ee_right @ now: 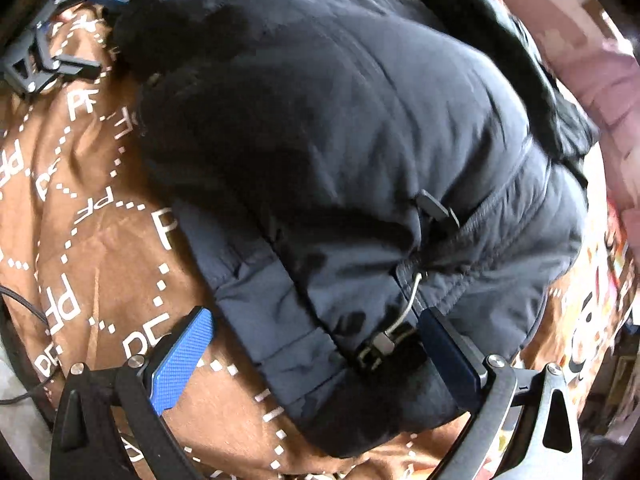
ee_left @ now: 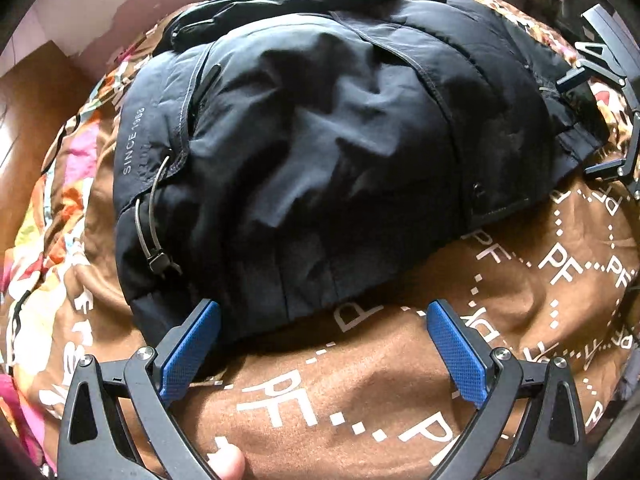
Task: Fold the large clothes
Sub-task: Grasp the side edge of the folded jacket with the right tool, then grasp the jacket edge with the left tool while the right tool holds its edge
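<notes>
Dark navy padded jacket (ee_left: 320,140) lies bunched, creased on the brown bedspread (ee_left: 360,392) — both tools (ee_left: 324,348) (ee_right: 316,360) spread wide, gripping nothing.

Your left gripper (ee_left: 323,350) and right gripper (ee_right: 316,354) have black angular frames with triangular cut-outs, silver round screws at the pivots and blue textured pads (ee_left: 188,354) on the jaws.

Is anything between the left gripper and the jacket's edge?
Nothing visible. The left gripper hangs open just short of the jacket hem, with only the brown quilt between its fingers.
</notes>
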Demonstrator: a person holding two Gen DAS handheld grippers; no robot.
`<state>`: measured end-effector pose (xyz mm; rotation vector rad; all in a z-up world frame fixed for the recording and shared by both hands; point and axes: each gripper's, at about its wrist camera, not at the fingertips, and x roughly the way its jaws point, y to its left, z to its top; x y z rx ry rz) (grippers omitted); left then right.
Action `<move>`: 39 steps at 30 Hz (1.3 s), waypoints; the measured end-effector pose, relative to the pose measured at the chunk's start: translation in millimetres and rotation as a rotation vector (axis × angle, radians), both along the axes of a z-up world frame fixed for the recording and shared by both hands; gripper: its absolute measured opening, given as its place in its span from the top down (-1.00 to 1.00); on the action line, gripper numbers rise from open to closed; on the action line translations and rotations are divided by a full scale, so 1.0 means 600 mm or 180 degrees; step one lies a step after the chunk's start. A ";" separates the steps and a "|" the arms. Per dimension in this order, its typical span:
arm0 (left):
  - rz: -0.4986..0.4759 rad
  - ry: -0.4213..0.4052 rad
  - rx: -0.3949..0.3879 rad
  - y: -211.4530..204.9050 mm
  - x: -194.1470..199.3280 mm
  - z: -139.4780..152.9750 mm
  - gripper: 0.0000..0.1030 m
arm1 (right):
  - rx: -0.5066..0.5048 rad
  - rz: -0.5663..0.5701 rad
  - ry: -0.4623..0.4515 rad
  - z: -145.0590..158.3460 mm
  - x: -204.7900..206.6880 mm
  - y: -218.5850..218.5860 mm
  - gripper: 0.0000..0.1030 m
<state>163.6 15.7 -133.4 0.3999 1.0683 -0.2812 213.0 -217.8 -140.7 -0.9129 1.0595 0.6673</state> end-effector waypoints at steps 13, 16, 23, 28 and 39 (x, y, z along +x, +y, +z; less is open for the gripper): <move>0.0118 -0.0011 -0.0202 0.001 0.009 0.011 -0.96 | -0.0496 0.0077 -0.0518 -0.043 -0.007 0.037 -0.75; 0.0074 -0.0027 -0.0186 -0.006 0.007 0.012 -0.96 | -0.0509 0.0215 -0.0457 -0.047 -0.016 0.047 -0.21; 0.0014 -0.0161 -0.0501 -0.008 -0.004 0.036 -0.96 | -0.0227 0.0085 -0.0218 -0.016 -0.013 0.030 0.58; -0.0041 -0.0177 -0.0283 -0.024 -0.007 0.030 -0.96 | 0.0370 -0.0294 0.0221 0.046 0.025 -0.013 0.67; -0.0074 -0.0060 -0.0384 -0.003 0.005 0.021 -0.96 | 0.0666 -0.0458 0.0641 0.054 0.034 -0.063 0.46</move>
